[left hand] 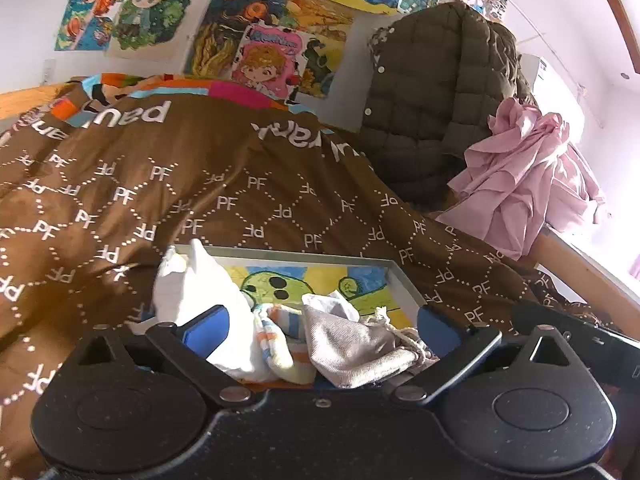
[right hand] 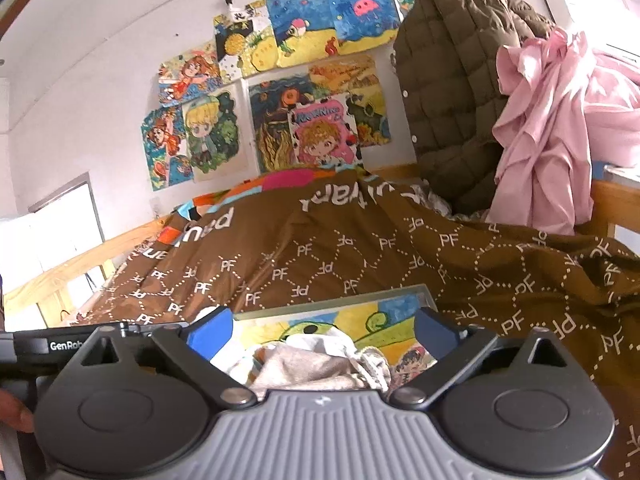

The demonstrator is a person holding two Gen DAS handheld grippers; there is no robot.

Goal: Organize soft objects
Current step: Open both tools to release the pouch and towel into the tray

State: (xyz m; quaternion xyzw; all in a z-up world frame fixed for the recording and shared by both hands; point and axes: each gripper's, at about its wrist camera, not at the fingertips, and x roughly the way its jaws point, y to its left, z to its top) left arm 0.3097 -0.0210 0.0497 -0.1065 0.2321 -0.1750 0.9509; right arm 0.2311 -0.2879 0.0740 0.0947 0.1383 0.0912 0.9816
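A framed cartoon painting (left hand: 352,276) lies flat on the brown quilt, and soft items are piled on it: a white cloth (left hand: 200,284), a striped sock (left hand: 276,340) and a grey drawstring pouch (left hand: 352,344). My left gripper (left hand: 322,322) is open, its blue pads either side of the pile, holding nothing. In the right wrist view the same pile, with the grey pouch (right hand: 304,364) on top, sits on the painting (right hand: 360,320). My right gripper (right hand: 322,332) is open just above it. The left gripper's body (right hand: 60,344) shows at the left edge.
The brown "PF" quilt (left hand: 240,184) covers the bed. A dark green puffer jacket (left hand: 436,92) and pink clothes (left hand: 524,184) hang at the right. A wooden bed rail (right hand: 80,260) runs on the left. Drawings (right hand: 320,92) cover the wall.
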